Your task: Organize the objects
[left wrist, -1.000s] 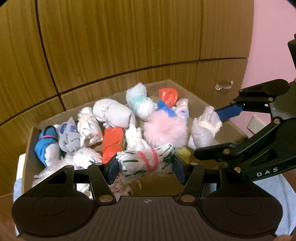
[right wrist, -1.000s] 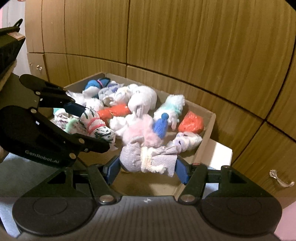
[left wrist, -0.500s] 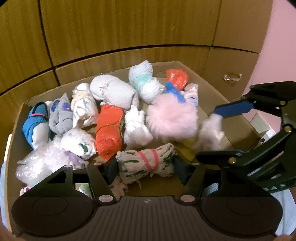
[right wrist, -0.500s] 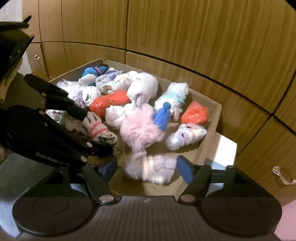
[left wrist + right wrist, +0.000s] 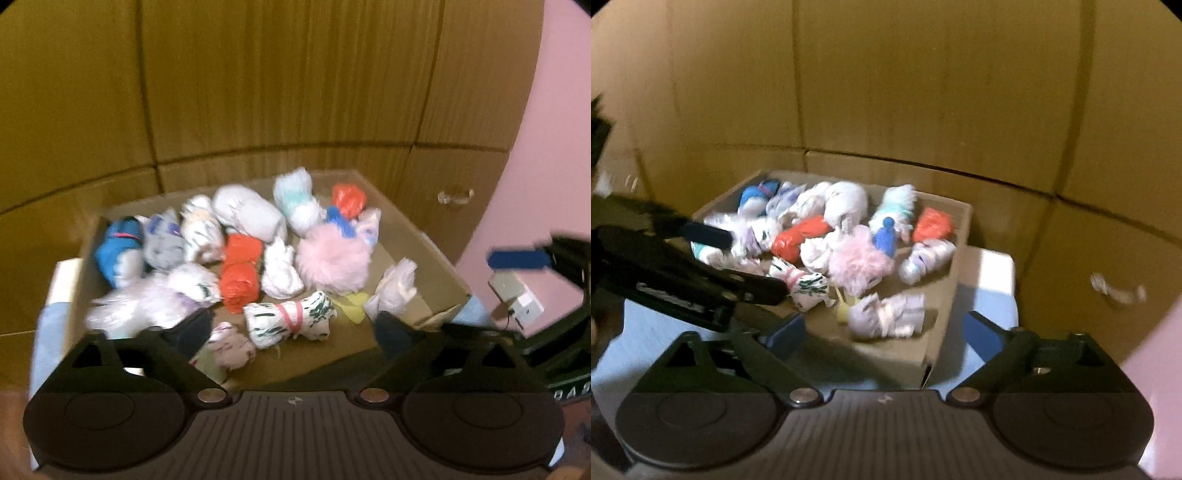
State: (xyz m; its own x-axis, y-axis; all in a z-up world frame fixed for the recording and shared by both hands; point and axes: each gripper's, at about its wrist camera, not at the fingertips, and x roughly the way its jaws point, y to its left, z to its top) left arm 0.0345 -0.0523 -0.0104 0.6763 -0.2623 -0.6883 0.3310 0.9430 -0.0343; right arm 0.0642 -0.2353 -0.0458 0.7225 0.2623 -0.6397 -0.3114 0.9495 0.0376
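Both jaws stand wide open and hold nothing: left gripper [image 5: 291,332], right gripper [image 5: 882,332]. Just ahead of each, inside the box's [image 5: 940,328] near edge, lie the green-striped bundle [image 5: 290,323] and the grey bundle [image 5: 886,317]; bare cardboard surrounds them.

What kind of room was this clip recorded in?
Most likely a bedroom or dressing area in a home. Wood-veneer wardrobe doors with a small clear knob fill the background, beside a pink wall. In front sits a cardboard box of rolled socks.
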